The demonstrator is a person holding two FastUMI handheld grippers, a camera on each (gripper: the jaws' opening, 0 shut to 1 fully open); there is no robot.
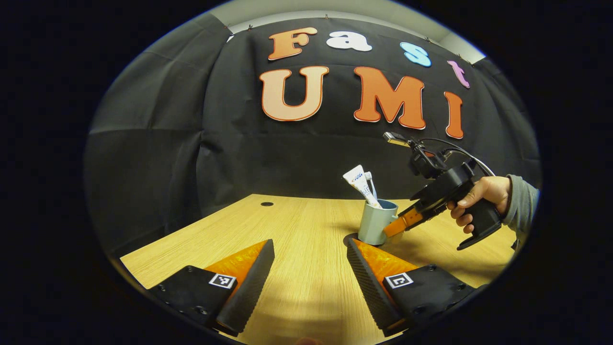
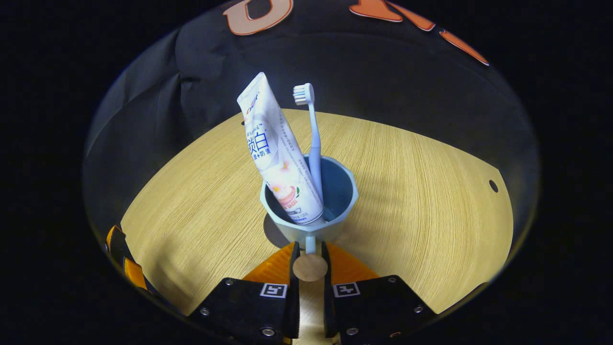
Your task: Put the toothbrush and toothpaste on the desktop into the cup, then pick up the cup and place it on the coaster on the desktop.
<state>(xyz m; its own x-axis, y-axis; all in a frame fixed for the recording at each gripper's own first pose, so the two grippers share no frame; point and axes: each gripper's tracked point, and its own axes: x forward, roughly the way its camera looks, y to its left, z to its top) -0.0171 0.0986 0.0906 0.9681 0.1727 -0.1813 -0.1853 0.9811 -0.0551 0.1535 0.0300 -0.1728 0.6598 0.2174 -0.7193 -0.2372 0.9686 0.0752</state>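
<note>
Cup (image 2: 311, 211) handle pinched in right claw (image 2: 310, 261); left claw (image 1: 310, 268) wide open.

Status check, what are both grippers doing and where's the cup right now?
Right gripper shut on cup handle. Left gripper open, holding nothing. Cup over the coaster, toothpaste and toothbrush inside. Nothing in the way.

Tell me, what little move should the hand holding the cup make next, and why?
Probably set it down and open. The right gripper pinches the cup's handle; toothpaste and toothbrush already stand in the cup, and a dark coaster shows just beneath its base. Whether the base touches yet, I cannot tell, so ease down gently first. The left gripper waits open.
</note>
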